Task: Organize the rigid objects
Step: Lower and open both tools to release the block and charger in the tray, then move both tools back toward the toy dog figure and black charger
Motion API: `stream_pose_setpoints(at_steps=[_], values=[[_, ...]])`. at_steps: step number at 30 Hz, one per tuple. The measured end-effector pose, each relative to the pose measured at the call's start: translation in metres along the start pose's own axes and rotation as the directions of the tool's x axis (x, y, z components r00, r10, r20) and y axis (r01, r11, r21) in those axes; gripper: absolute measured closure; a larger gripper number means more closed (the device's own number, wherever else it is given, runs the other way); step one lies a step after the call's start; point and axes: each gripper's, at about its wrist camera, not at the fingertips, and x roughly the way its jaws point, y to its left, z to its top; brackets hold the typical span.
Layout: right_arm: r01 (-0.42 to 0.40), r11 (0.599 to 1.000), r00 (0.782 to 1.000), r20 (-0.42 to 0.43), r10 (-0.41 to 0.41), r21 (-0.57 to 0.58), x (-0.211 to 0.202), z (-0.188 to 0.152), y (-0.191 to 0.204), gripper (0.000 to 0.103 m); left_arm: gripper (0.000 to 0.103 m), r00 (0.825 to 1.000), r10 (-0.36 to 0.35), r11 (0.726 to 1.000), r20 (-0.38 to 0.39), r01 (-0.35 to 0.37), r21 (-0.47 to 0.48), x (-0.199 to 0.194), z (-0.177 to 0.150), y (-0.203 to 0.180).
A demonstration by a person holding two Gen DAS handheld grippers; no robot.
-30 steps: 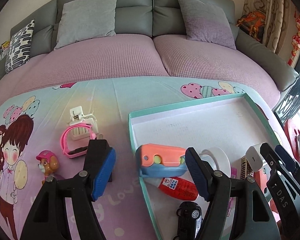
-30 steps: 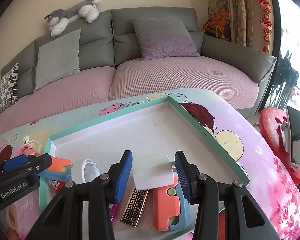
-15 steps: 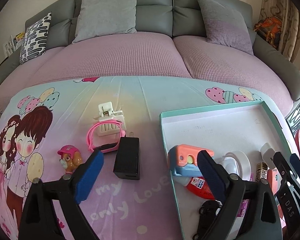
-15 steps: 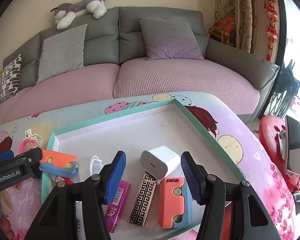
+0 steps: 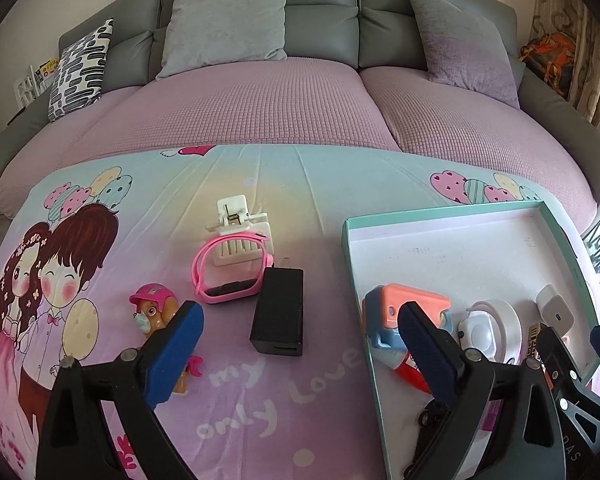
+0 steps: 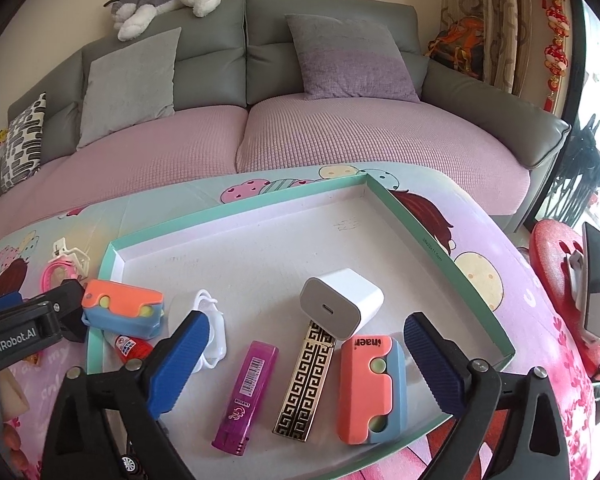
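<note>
Both grippers are built of black plastic arms w/ ribbed blue pads [image 6: 180, 364] and silver screws at the pivots. "GenRobot.AI" is printed in white on the left gripper [image 6: 28, 330]; lettering on the right gripper [image 5: 576, 354] is seen only partly, approx. "DAS".

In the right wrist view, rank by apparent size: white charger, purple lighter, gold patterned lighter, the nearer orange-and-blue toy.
1. Orange-and-blue toy
2. Gold patterned lighter and purple lighter: similar, unranked
3. White charger, though farther away

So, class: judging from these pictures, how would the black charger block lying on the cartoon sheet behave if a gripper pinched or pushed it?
The black charger block looks boxy and hard, so probably stiff. Lying on a broad face, it should slide, not roll. Its smooth sides may slip slightly; the prongs facing the pink watch could snag.
</note>
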Motion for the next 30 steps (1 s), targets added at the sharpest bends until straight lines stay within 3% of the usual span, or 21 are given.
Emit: stream_pose_setpoints(at_steps=[18, 23, 26, 30], values=[[-0.003, 0.999, 1.0, -0.026, 0.002, -0.032, 0.004, -0.003, 0.013, 0.0, 0.004, 1.0, 0.0, 1.0, -0.006, -0.001, -0.028, 0.002, -0.001, 0.011], [-0.008, 0.999, 1.0, 0.004, 0.008, -0.034, -0.003, -0.001, 0.018, 0.0, 0.004, 1.0, 0.001, 0.999, -0.01, -0.001, -0.037, 0.001, -0.002, 0.018], [-0.043, 0.999, 0.998, 0.038, 0.044, -0.023, -0.011, 0.002, 0.023, 0.0, 0.004, 1.0, -0.005, 0.998, -0.011, 0.005, -0.057, -0.001, -0.001, 0.031], [-0.116, 0.993, 0.991, 0.059, 0.118, -0.024, -0.017, 0.003, 0.035, 0.0, 0.004, 0.999, 0.04, 0.993, 0.006, -0.039, -0.112, -0.011, -0.002, 0.059]])
